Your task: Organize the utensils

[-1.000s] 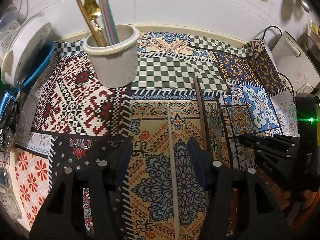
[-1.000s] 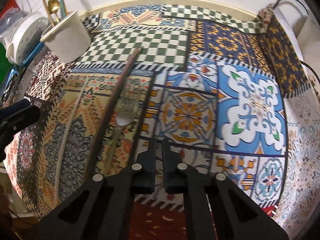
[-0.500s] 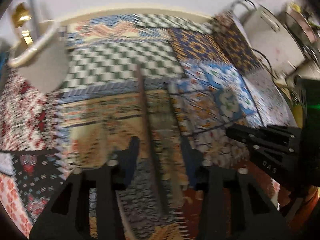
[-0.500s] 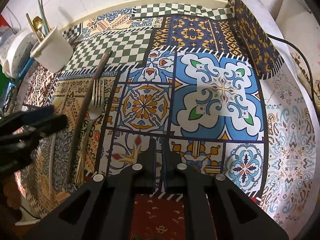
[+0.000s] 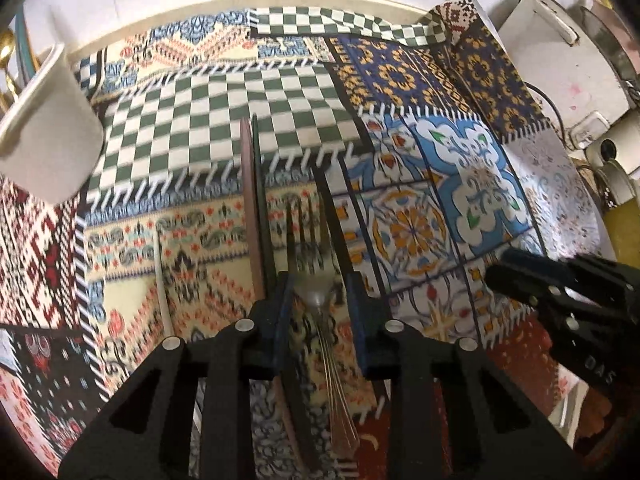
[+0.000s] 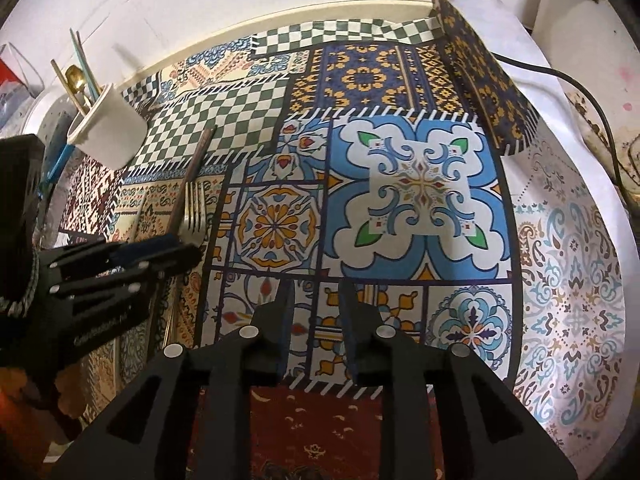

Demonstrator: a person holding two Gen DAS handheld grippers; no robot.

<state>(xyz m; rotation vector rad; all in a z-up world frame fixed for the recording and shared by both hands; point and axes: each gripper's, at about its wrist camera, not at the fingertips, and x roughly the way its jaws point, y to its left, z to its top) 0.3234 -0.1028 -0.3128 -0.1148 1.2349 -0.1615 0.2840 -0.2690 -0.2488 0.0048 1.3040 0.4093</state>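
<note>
A silver fork [image 5: 316, 292] lies on the patterned cloth, tines pointing away. My left gripper [image 5: 320, 300] is open, one finger on each side of the fork's neck. A brown chopstick [image 5: 250, 200] lies just left of the fork, and a pale chopstick [image 5: 162, 280] lies further left. A white utensil cup [image 5: 44, 128] holding a gold spoon and sticks stands at the far left. In the right wrist view my right gripper [image 6: 314, 316] is open and empty over the cloth; the fork [image 6: 194, 212], the cup [image 6: 108, 128] and the left gripper [image 6: 180, 254] show at left.
The patchwork cloth [image 6: 420, 184] covers the counter up to the white wall. A white appliance with a cable [image 5: 560, 64] stands at the back right. A white round container [image 6: 52, 120] sits behind the cup.
My left gripper has shifted right from the pale chopstick to straddle the fork and narrowed its opening. My right gripper has drawn back to the right and opened.
</note>
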